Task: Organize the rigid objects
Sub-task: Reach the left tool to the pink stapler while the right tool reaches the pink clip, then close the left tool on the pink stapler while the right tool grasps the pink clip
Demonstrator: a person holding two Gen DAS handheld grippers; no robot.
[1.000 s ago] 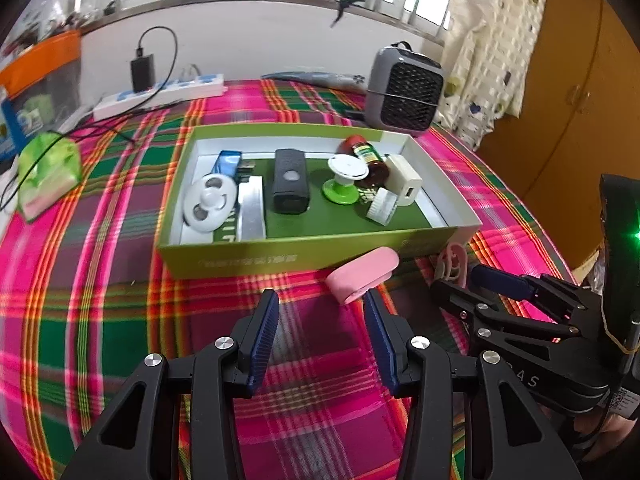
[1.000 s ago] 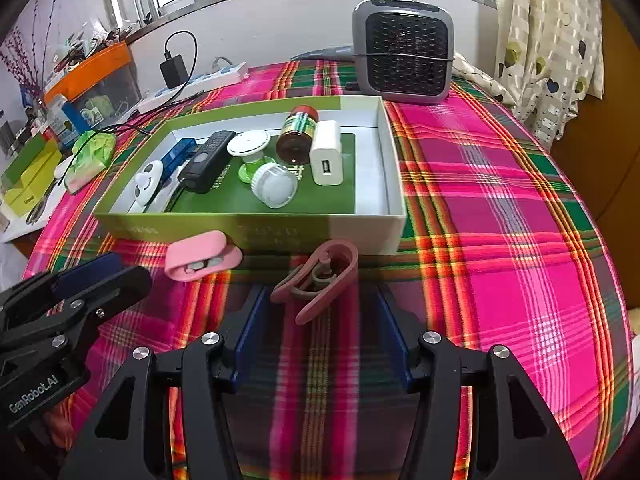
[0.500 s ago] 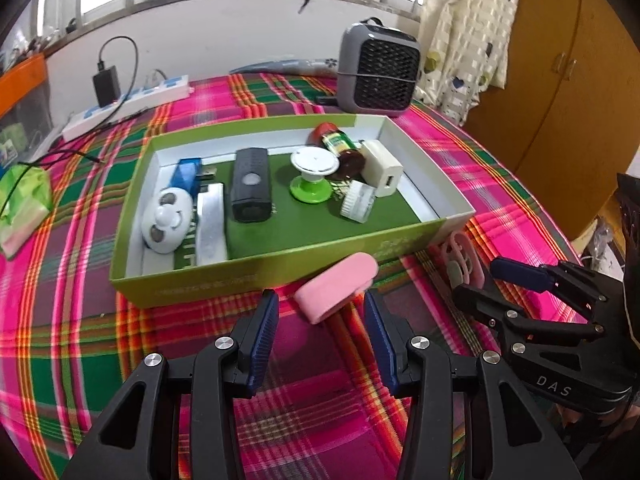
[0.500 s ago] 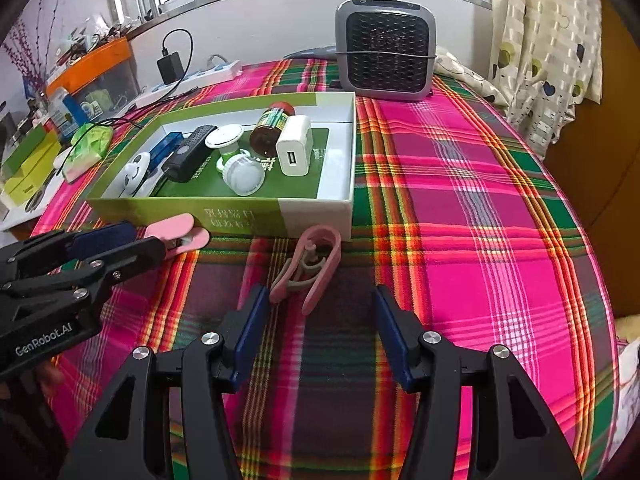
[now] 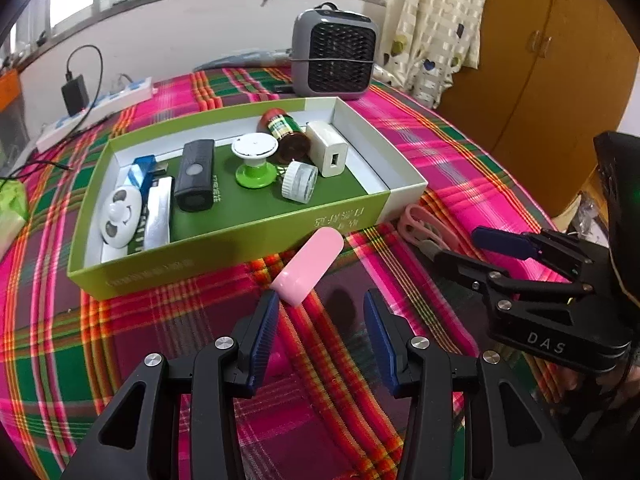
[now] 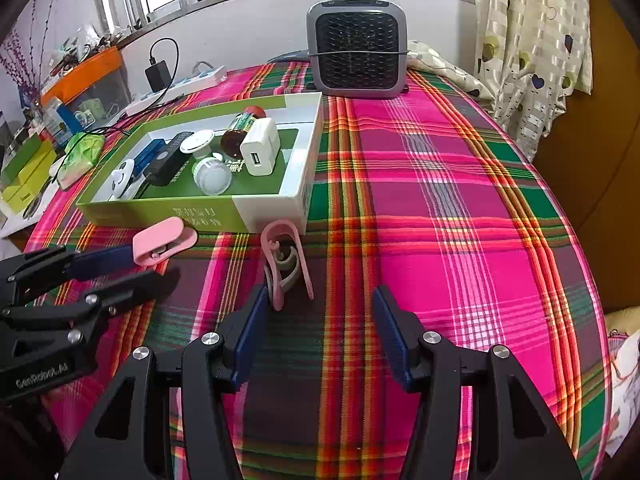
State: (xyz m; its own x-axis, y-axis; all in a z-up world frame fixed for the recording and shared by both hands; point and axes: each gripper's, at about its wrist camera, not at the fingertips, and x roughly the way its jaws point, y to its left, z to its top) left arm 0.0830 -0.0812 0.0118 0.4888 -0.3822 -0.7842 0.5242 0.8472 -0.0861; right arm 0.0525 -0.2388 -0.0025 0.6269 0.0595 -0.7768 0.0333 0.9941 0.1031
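Observation:
A pink oblong case point(image 5: 308, 264) lies on the plaid cloth just before the green box point(image 5: 224, 248). My left gripper point(image 5: 320, 320) hovers open over it, the case's near end by the left fingertip, nothing between the pads. To the right a pink clip point(image 5: 424, 228) lies by the box corner. My right gripper point(image 6: 320, 304) is open behind the clip point(image 6: 284, 256), which sits near its left finger. The right wrist view also shows the case point(image 6: 160, 238) and the left gripper point(image 6: 140, 270). The right gripper point(image 5: 472, 246) shows in the left wrist view.
The green box point(image 6: 160, 208) holds a white charger point(image 6: 260, 152), a brown bottle point(image 6: 240, 128), a black device point(image 5: 194, 180), a white jar point(image 5: 298, 182) and other small items. A grey fan heater point(image 6: 358, 52) stands behind it. A power strip point(image 5: 96, 120) lies at back left.
Both grippers have drifted right, so box, case and clip sit further left in each view. The left view has rolled. Both jaws stay open and nothing was picked up.

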